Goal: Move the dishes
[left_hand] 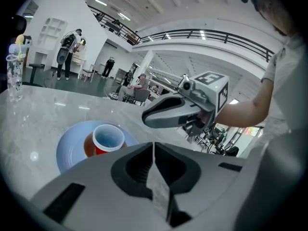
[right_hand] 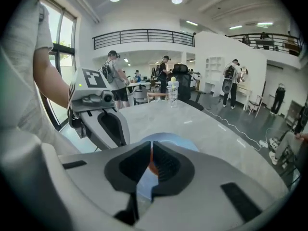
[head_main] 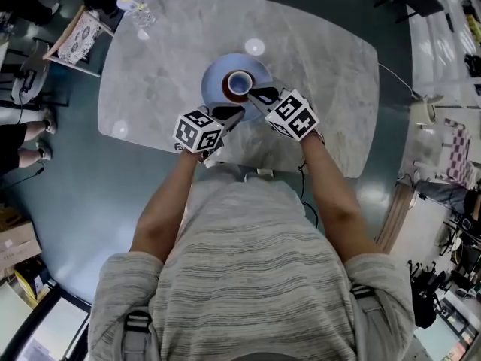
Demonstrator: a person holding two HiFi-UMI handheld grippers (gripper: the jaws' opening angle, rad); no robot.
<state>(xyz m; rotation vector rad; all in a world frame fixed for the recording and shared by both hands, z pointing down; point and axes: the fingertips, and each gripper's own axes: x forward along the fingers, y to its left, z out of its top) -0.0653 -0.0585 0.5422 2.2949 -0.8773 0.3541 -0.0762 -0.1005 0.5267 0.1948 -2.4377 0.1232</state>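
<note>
A light blue plate [head_main: 216, 79] lies near the middle of the marble table [head_main: 323, 66]. On it stands a red cup [head_main: 239, 84] with a white rim and blue inside, on something brown. My left gripper [head_main: 228, 114] sits at the plate's near edge, jaws closed together with nothing between them. My right gripper [head_main: 261, 95] hovers at the plate's near right edge, beside the cup, jaws also closed and empty. The left gripper view shows the plate [left_hand: 71, 148], the cup [left_hand: 108, 138] and the right gripper [left_hand: 155, 117]. In the right gripper view the plate [right_hand: 182, 141] lies just behind the jaws.
A clear bottle [head_main: 136, 7] with a yellow top stands at the table's far left corner. A patterned chair [head_main: 78, 37] stands past that corner. A cable [head_main: 394, 77] runs along the floor at the right. People stand in the hall behind.
</note>
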